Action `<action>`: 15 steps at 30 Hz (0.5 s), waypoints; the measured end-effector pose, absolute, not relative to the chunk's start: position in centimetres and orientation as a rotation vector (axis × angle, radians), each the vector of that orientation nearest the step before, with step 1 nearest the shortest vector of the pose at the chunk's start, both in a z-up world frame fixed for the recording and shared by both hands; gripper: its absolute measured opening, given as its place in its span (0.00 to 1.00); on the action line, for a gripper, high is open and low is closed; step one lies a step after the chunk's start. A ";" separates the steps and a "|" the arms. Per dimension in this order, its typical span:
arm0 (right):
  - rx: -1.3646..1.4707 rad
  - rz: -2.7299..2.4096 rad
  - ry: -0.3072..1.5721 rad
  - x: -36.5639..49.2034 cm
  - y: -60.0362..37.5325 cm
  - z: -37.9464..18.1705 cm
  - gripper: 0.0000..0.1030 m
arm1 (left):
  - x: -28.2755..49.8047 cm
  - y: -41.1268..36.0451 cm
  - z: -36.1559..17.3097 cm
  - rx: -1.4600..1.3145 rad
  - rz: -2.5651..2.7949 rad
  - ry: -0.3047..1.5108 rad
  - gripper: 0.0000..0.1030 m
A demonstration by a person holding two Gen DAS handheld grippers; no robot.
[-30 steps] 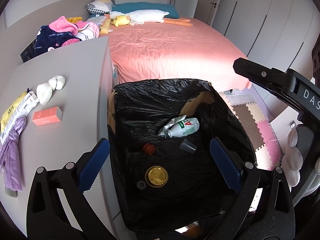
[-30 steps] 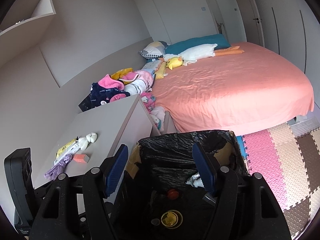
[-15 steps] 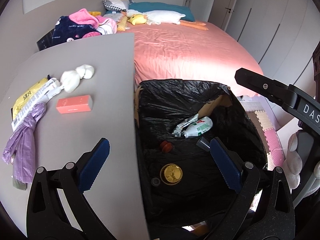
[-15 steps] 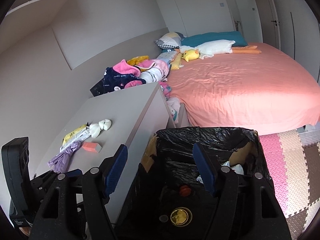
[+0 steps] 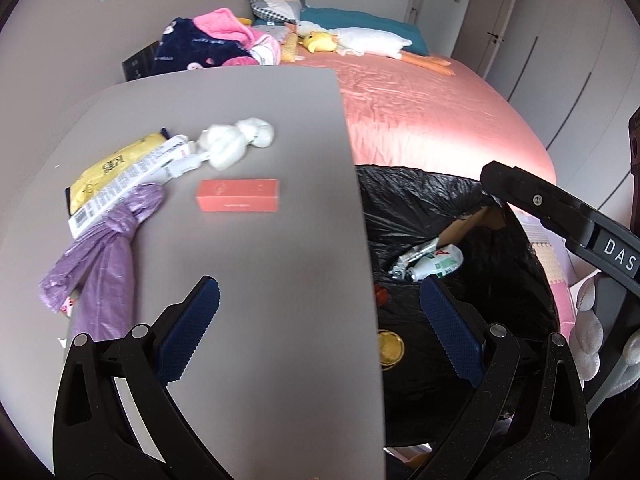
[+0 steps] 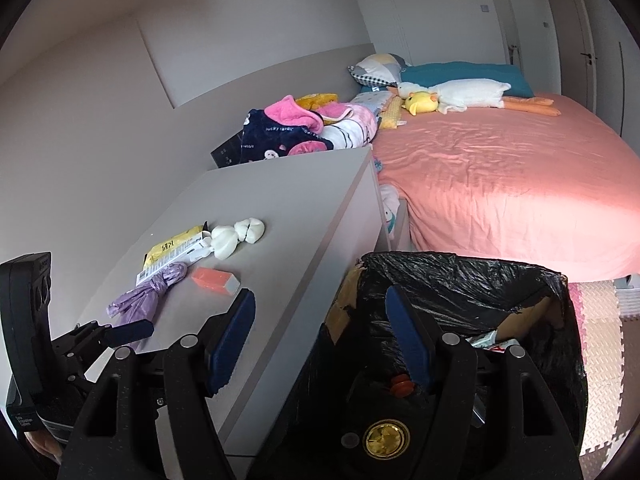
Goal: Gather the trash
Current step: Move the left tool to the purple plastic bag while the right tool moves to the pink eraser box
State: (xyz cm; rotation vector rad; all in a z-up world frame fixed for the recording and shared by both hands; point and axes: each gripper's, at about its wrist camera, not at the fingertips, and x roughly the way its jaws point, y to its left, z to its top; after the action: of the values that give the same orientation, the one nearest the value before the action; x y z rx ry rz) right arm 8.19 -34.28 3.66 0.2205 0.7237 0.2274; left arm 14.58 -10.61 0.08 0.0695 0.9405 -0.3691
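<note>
On the grey cabinet top (image 5: pixel 248 280) lie an orange box (image 5: pixel 237 201), a purple plastic bag (image 5: pixel 102 252), a yellow and white packet (image 5: pixel 124 168) and a white crumpled wad (image 5: pixel 236 142). My left gripper (image 5: pixel 320 324) is open and empty, hovering over the cabinet's right edge, short of the box. The black-lined bin (image 5: pixel 460 240) to the right holds a crushed bottle (image 5: pixel 436 262) and a gold lid (image 5: pixel 390 350). My right gripper (image 6: pixel 320 336) is open and empty, above the gap between cabinet (image 6: pixel 280 216) and bin (image 6: pixel 460 280).
A bed with a pink sheet (image 6: pixel 500 184) lies beyond, with pillows, plush toys and piled clothes (image 6: pixel 296 128) at its head. Foam floor mats (image 6: pixel 600 340) lie right of the bin. Closet doors line the right wall.
Both grippers have swung left from over the bin toward the cabinet top. The trash on the cabinet is now nearer and more central in the left wrist view. Both stay open.
</note>
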 end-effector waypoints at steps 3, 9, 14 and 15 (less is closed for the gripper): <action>0.211 0.251 0.729 9.0 -33.3 3.5 0.67 | 14.9 -9.5 0.1 0.074 -0.338 0.934 0.94; 0.194 0.304 0.756 10.5 -31.3 3.0 0.67 | 15.8 -7.2 0.1 0.074 -0.280 0.926 0.94; 0.155 0.358 0.777 11.7 -29.2 2.6 0.69 | 16.7 -5.5 -0.3 0.091 -0.233 0.928 0.94; 0.144 0.369 0.782 11.9 -28.7 2.5 0.69 | 16.9 -5.2 -0.4 0.095 -0.221 0.931 0.94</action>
State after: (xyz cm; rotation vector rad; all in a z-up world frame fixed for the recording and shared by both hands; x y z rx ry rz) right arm 11.93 -28.73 2.51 0.1442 0.7820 0.3689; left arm 16.95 -5.15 -0.38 0.0947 0.9307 -0.2209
